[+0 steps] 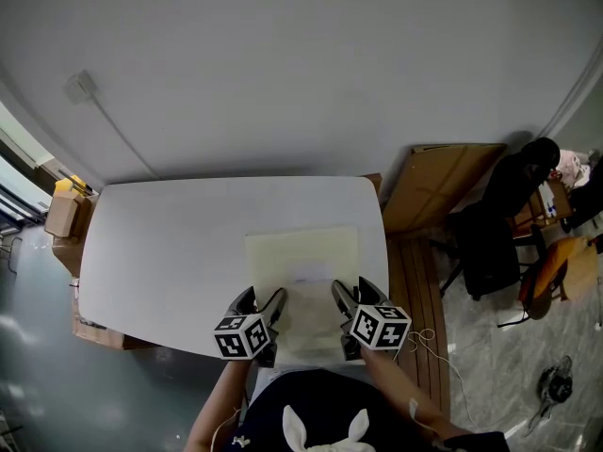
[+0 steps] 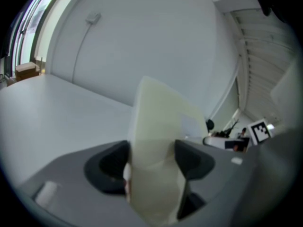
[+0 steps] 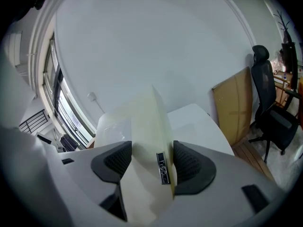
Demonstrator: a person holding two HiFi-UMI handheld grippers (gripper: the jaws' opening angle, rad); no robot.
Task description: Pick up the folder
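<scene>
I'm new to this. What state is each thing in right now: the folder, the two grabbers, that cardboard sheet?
folder, pinched at its near edge by both grippers.
left gripper, shut on the folder.
right gripper, shut on the folder.
cardboard sheet, leaning against the wall.

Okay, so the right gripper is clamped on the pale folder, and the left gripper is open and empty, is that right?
Not quite. The left gripper is not open and empty: the left gripper view shows its jaws shut on the pale folder too. The right gripper is clamped on the folder, as you said.
</scene>
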